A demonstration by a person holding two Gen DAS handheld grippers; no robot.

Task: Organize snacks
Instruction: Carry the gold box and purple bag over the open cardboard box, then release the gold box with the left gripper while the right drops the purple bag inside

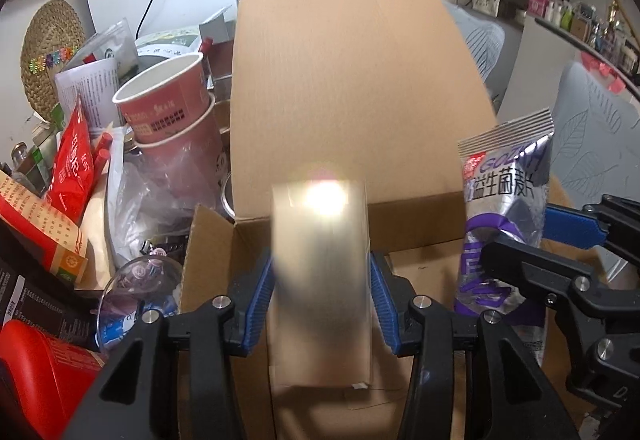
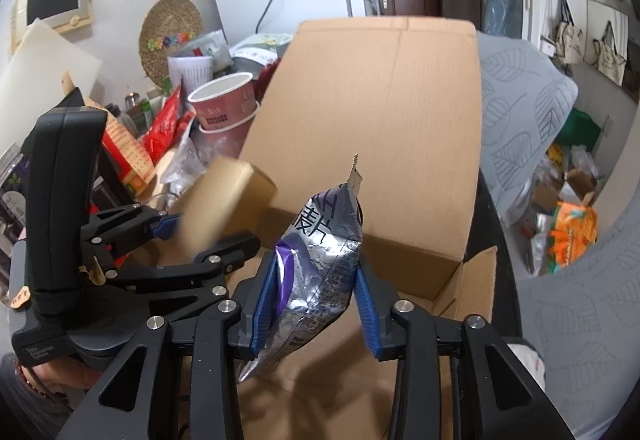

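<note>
Silver-and-purple foil snack packet point(image 2: 316, 264), printed with Chinese characters and partly legible "GO", stands upright, clenched in the right gripper point(image 2: 316, 304). Left of it, the left gripper point(image 1: 320, 304) grasps a blurred tan pack point(image 1: 320, 280), long axis pointing away. Both hang over the open cardboard box point(image 1: 352, 88); red paper cups point(image 1: 172, 108) stand far left.
</note>
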